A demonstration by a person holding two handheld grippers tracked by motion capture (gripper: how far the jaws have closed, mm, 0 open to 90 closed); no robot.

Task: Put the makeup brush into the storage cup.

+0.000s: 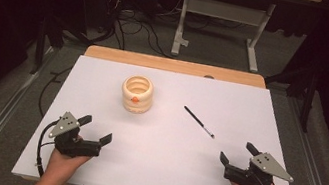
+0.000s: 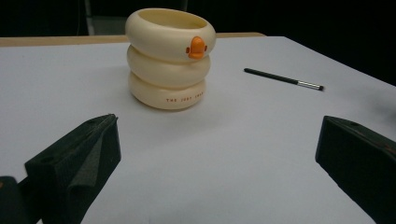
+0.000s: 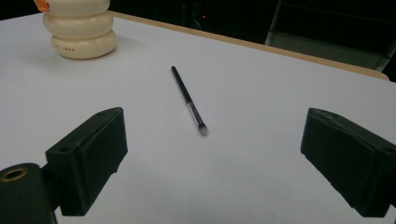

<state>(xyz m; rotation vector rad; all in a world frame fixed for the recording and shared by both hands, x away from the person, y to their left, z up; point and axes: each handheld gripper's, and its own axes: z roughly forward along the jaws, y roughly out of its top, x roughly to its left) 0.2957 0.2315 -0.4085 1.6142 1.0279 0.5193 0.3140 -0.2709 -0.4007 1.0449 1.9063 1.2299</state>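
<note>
The left gripper (image 1: 96, 130) rests near the surface's (image 1: 251, 107) front left corner, jaws apart. The holder (image 1: 137, 94) stands toward the back edge, the brush (image 1: 199, 121) right of it. The right gripper (image 1: 237, 153) sits near the front right corner, jaws apart.

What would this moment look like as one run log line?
left hand-held gripper: open, nothing held | right hand-held gripper: open, nothing held | cream holder: upright | brush: lying on table

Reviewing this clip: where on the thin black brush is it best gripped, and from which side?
Probably mid-handle on the brush, coming from above with the right gripper, jaws across the shaft. It lies flat and apart from the cream holder, bristle end nearest that gripper, leaving its thin sides exposed.
</note>
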